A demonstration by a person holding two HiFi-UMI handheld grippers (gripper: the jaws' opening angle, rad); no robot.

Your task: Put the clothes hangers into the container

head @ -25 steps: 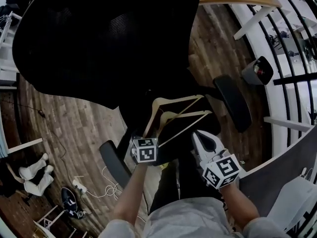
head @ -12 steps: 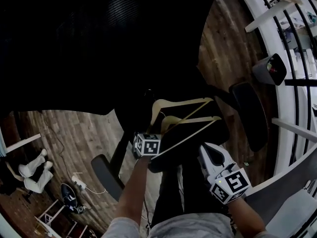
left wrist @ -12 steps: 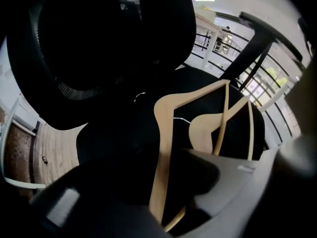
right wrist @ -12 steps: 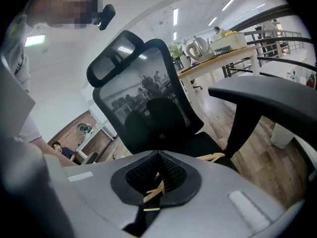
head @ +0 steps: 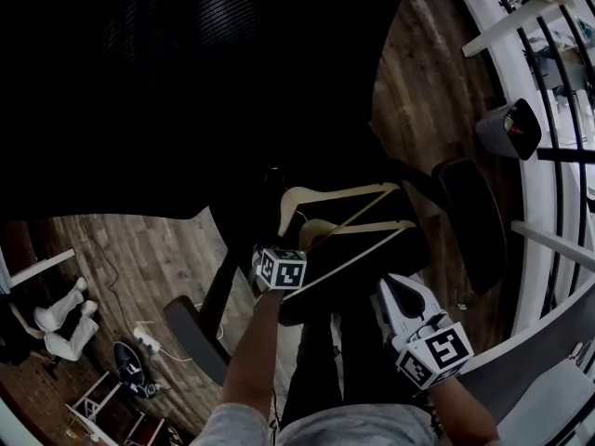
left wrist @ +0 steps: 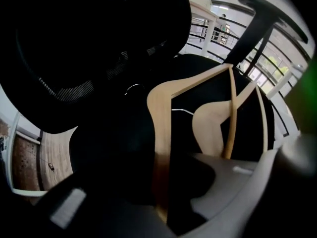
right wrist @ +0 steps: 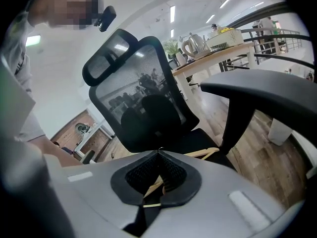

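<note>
Closing just now, the left gripper [left wrist: 163,192] pinches a wooden hanger [left wrist: 158,113] lying on the chair seat [left wrist: 198,90]; the right gripper [right wrist: 158,152] is pressed together, empty.

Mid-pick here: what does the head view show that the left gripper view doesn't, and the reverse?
Head view only: the right gripper and the person's forearms. Left gripper view only: the left gripper's jaws, which have just been closing, on one hanger's arm. Both: that hanger and the second hanger on the black chair seat.
</note>
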